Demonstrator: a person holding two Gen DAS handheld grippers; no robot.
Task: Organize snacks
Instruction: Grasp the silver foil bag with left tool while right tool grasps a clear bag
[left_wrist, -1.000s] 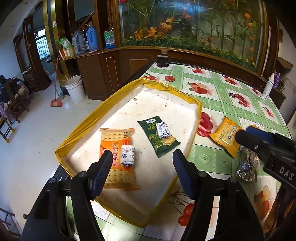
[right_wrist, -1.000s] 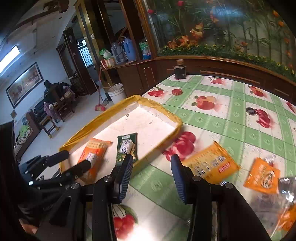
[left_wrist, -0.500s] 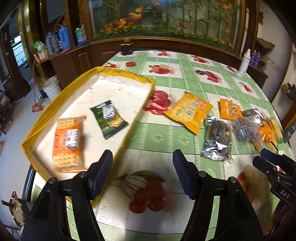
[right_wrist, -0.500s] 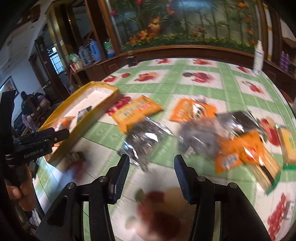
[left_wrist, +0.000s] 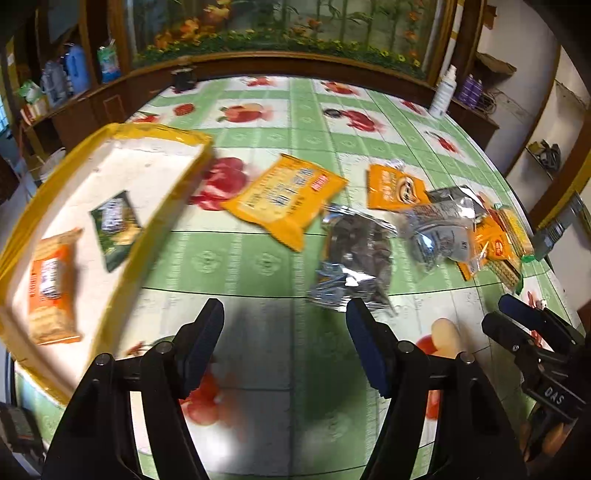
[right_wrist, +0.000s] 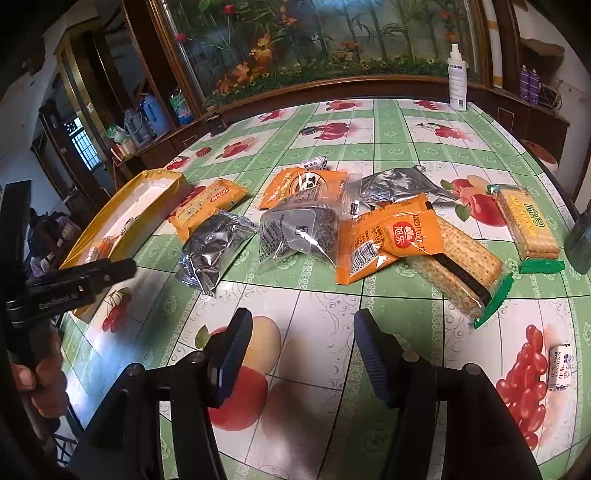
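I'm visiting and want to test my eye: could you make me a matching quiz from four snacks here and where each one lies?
Things:
1. green packet
2. silver bag
3. small white candy
4. cracker pack with green ends

Places:
A. on red berries printed on the cloth
B. inside the yellow tray
C. far right of the pile
D. on the cloth, nearest the tray

Pairs: 1-B, 2-D, 3-A, 4-C

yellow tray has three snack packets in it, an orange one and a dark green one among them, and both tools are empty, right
Not quite: the yellow tray holds two packets, not three, the orange packet and the dark green packet, as the left wrist view shows. Both tools, left and right, are empty.
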